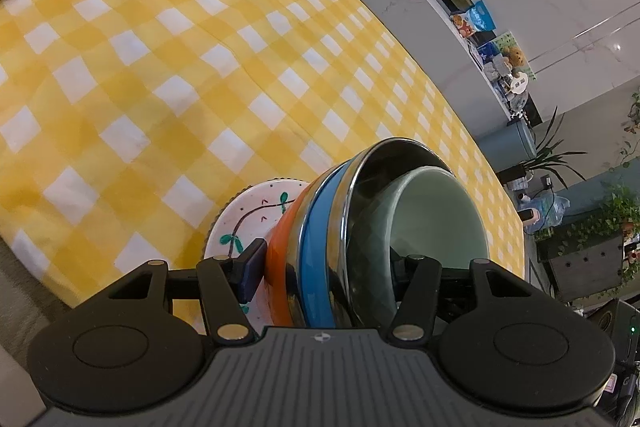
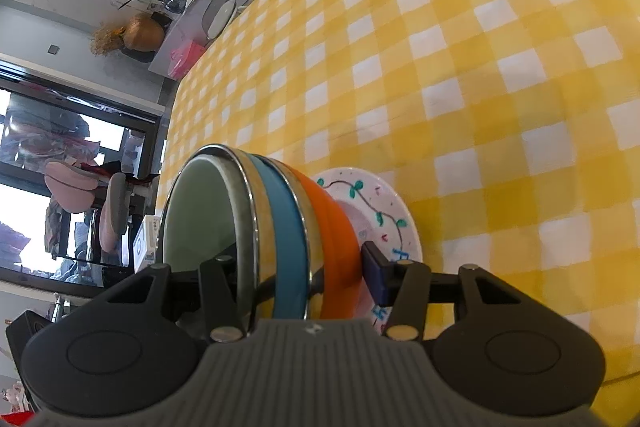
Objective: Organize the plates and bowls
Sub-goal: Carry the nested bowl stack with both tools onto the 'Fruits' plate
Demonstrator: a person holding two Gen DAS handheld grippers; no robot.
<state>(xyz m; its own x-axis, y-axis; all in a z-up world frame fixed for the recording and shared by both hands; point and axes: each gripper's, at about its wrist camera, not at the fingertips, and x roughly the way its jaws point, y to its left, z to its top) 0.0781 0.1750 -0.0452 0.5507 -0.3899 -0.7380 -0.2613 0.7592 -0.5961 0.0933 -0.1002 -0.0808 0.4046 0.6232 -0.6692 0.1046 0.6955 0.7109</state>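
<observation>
In the lower middle of both wrist views, a nested stack is gripped from opposite sides. The left gripper (image 1: 324, 267) pinches it, jaws spread wide around it. The right gripper (image 2: 304, 267) clamps it likewise. Counted: one pale green bowl (image 1: 436, 223), one blue-banded steel bowl (image 1: 320, 227), one orange bowl (image 1: 280, 251), one painted plate (image 1: 248, 219), above the yellow checked tablecloth (image 1: 160, 87).

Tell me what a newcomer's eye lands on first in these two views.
First, the stack of bowls: a pale green bowl nested in steel bowls banded blue and orange, on a white plate painted with green leaves. It fills the near middle of both views, with the left hand-held gripper and the right hand-held gripper each clamped across it. Behind it, the yellow checked tablecloth covers nearly everything else.
</observation>
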